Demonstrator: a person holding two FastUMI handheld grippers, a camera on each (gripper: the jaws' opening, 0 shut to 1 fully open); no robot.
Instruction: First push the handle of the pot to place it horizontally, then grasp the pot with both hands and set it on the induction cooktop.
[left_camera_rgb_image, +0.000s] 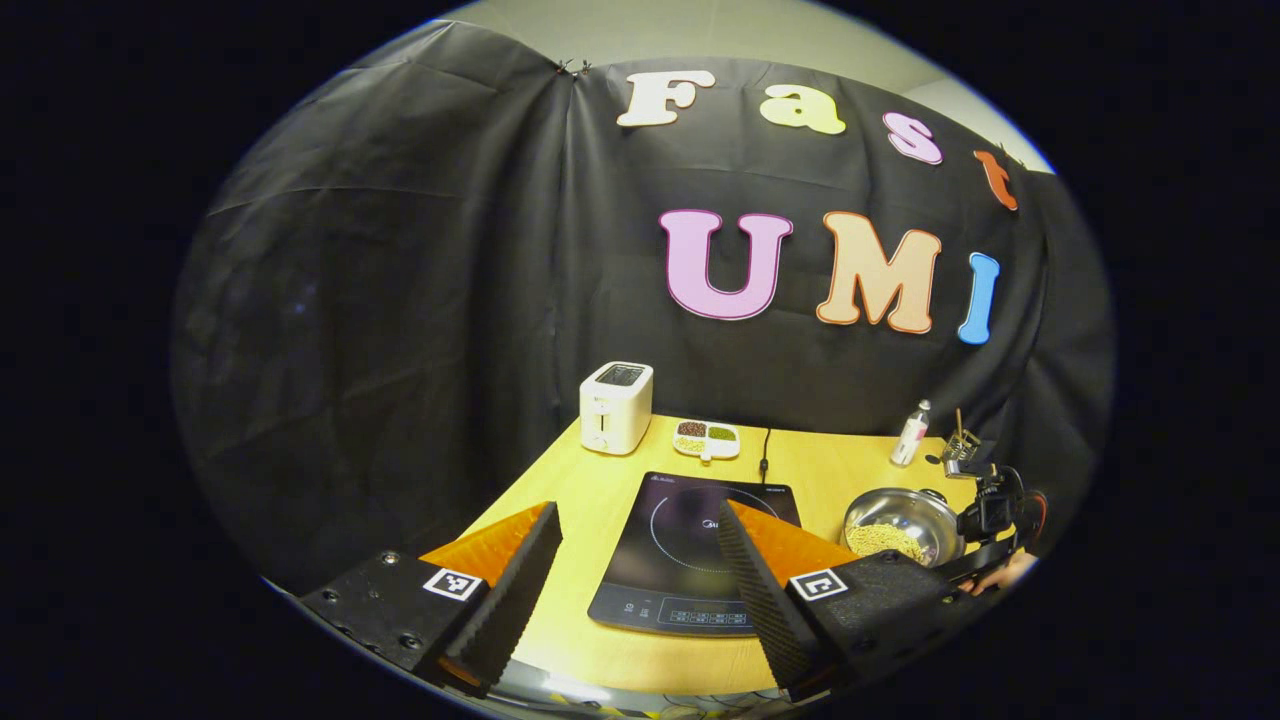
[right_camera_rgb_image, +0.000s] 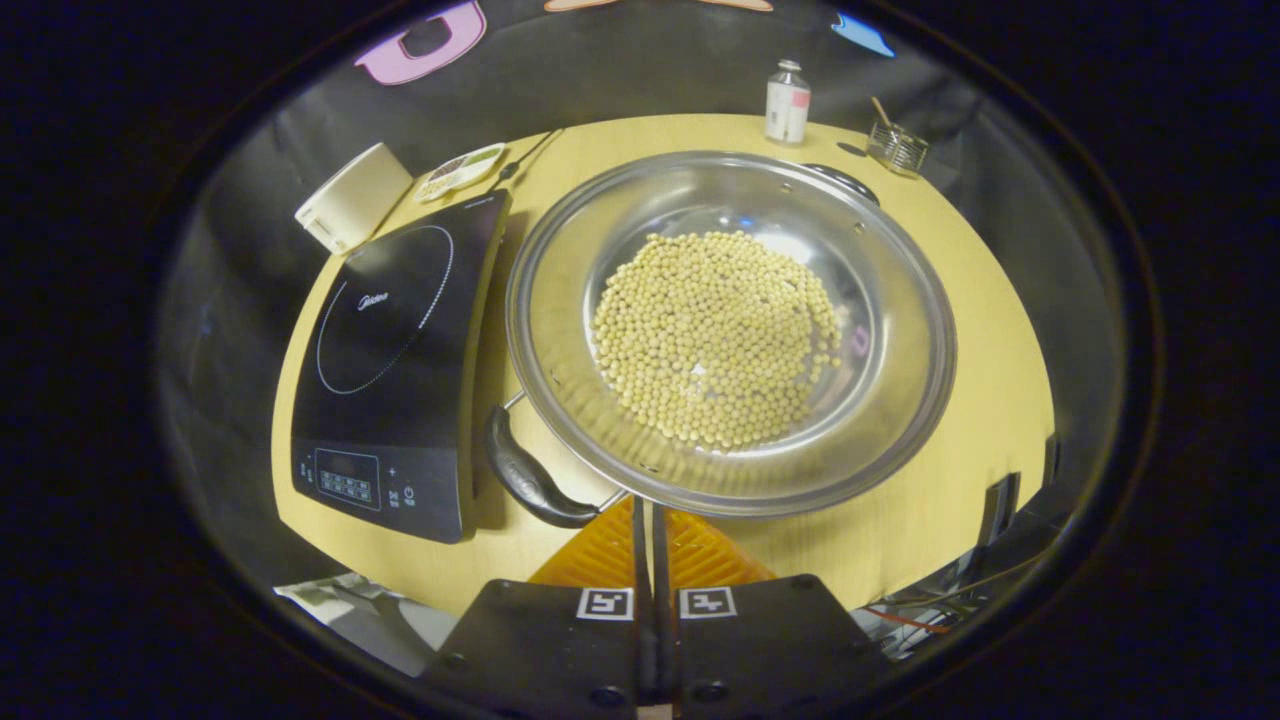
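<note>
pot (right_camera_rgb_image: 730, 330) of soybeans sat beside the induction cooktop (right_camera_rgb_image: 390, 370), not on it; your right gripper (right_camera_rgb_image: 652, 545) was closed empty by its near handle (right_camera_rgb_image: 530, 475), your left gripper (left_camera_rgb_image: 640, 580) spread wide.

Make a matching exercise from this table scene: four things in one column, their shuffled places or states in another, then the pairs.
Things:
1. pot
2. induction cooktop
3. toaster
4. left hand-held gripper

Places or states:
A. fingers spread open
B. holds yellow beans
C. bare, nothing standing on it
D. at the table's far corner, by the cloth wall

Pairs: 1-B, 2-C, 3-D, 4-A
</note>
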